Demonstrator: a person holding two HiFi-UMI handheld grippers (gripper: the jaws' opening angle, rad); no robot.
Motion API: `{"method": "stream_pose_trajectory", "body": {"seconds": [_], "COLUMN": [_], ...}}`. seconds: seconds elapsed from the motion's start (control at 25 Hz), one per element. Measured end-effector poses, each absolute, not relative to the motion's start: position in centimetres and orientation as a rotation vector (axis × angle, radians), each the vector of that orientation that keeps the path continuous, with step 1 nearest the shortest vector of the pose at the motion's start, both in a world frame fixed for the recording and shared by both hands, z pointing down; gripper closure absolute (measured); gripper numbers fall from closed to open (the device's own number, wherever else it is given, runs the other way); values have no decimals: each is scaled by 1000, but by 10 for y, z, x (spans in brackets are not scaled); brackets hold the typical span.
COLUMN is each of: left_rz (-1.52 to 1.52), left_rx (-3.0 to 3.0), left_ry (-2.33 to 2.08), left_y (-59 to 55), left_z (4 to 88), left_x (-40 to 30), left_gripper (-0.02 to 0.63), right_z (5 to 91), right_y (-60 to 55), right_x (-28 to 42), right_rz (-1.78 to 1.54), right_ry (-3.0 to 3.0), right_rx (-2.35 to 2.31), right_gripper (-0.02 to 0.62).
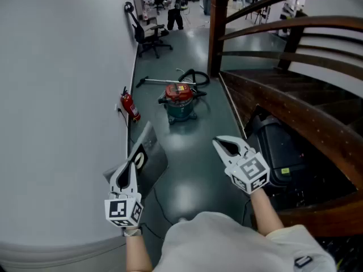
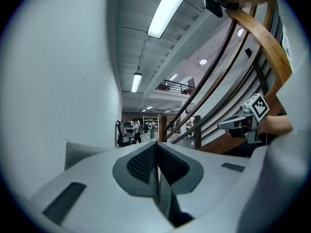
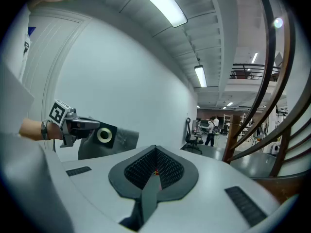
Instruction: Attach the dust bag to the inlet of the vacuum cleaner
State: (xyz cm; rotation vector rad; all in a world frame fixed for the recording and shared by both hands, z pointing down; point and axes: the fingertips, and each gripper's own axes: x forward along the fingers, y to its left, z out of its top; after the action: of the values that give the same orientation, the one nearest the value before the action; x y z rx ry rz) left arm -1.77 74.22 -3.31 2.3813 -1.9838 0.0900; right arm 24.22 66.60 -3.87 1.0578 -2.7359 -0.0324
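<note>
The vacuum cleaner, a teal drum with a red lid, stands on the floor a few steps ahead, its black hose curled behind it. My left gripper is shut on the grey dust bag and holds it up off the floor by the wall. The right gripper view shows the dust bag, its black collar with a ring hole and the left gripper. My right gripper is shut and empty, level with the left. In its own view the left gripper has its jaws together.
A curved white wall runs along the left with a red fire extinguisher at its foot. A wooden staircase rises on the right, a black case under it. An office chair and people stand far ahead.
</note>
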Motion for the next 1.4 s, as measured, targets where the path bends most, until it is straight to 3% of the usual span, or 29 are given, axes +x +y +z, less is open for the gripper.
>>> {"method": "stream_pose_trajectory", "body": {"seconds": [0.72,1.4], "left_rz": [201,205], "left_rx": [2410,2344], "left_ry": [-2024,-2072], "left_y": [725,711], "left_z": [-36,-27], "left_x": [3,46], "left_gripper": [592,592], "right_z": [-33,-10], "right_y": [657,636], "right_x": [248,303], "right_rz": [-77,-83], "right_ry": [-2766,-2723], "right_rx": [979,874], "right_gripper": [569,569]}}
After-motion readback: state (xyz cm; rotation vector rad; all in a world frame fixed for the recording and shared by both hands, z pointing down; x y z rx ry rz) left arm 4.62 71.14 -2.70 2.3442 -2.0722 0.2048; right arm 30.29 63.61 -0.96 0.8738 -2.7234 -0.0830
